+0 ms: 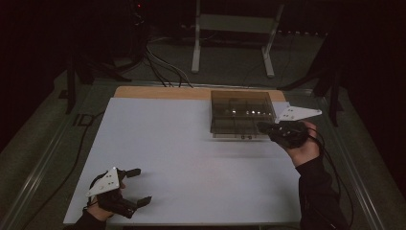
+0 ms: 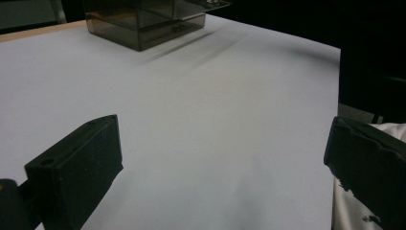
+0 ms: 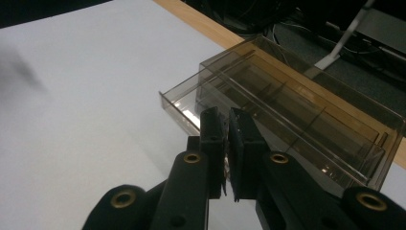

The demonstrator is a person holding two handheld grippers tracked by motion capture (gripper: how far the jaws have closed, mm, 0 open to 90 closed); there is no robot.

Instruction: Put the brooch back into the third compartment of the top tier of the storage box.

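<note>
White table: clear box touches closed right tongs.

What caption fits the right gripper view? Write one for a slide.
Shut right gripper beside a smoky clear compartment box on white table.

A smoky, see-through plastic box with inner dividers sat upright near the far edge of the white surface, its shallow drawer pulled partly out.
</note>
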